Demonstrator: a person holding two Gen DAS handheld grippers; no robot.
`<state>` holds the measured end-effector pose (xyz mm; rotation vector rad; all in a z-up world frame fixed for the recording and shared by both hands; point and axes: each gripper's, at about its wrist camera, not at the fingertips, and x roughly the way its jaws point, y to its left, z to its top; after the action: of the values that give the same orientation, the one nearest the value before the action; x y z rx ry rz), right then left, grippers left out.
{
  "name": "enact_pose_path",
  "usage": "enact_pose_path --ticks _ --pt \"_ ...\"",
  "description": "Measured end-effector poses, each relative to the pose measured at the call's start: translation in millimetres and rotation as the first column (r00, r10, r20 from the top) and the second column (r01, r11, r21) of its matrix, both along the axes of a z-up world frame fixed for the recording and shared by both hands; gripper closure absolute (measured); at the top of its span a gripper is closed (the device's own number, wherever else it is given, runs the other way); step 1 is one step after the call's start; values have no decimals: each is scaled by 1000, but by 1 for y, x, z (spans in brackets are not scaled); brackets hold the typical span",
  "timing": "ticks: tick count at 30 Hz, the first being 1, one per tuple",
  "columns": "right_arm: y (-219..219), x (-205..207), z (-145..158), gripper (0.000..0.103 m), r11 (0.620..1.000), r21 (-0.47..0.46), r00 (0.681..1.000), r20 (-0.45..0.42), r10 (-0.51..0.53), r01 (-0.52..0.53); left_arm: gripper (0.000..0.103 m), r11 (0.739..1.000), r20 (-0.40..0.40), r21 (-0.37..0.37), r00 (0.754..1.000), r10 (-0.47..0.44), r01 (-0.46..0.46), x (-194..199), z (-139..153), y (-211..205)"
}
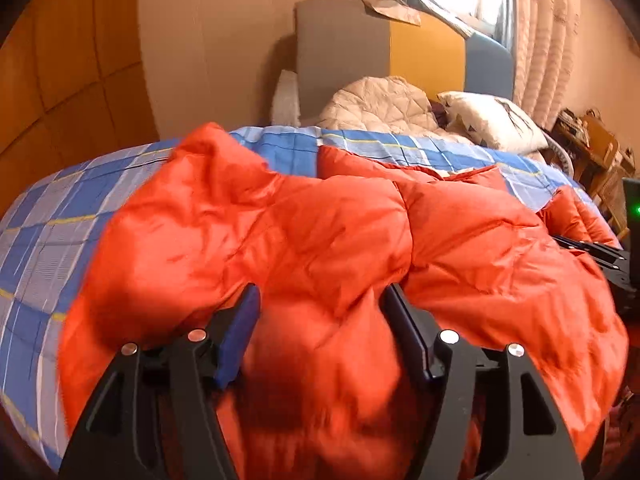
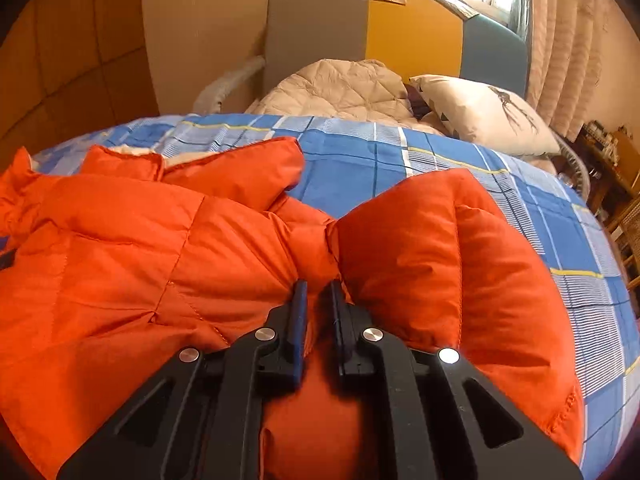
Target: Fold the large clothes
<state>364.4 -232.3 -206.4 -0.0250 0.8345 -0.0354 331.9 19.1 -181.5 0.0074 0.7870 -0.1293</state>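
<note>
On the checked bed cover (image 2: pixel 360 160): orange padded jacket (image 2: pixel 160 248), spread out.
Left gripper (image 1: pixel 320 300) wide apart astride a bulge of jacket; right gripper (image 2: pixel 319 286) pinching a fold.

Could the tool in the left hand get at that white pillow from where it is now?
Probably not as things stand. The left tool sits wide open around a bulge of the orange padded jacket at the near edge, while the white pillow lies far across the blue checked bedspread by the headboard.
</note>
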Motion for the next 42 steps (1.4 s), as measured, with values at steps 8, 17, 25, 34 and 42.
enact_pose_path --ticks 8,17,25,34,42 --pt "6 -70 55 93 999 45 988 152 -11 4 87 998 181 -48 982 51 -43 -120 22 -6" --pt "-9 -133 61 93 983 180 982 176 -75 43 97 870 384 466 922 -38 -158 -174 8 -86" --pt "-31 -167 56 93 966 243 978 163 -128 86 103 764 224 645 955 -193 3 -157 -59 -131" --pt "-41 -190 44 93 955 276 980 131 -150 109 103 784 239 620 943 -230 34 -157 -78 -124" --pt "-50 -205 42 93 958 239 976 111 -188 158 103 811 240 583 946 -218 39 -148 -77 -117"
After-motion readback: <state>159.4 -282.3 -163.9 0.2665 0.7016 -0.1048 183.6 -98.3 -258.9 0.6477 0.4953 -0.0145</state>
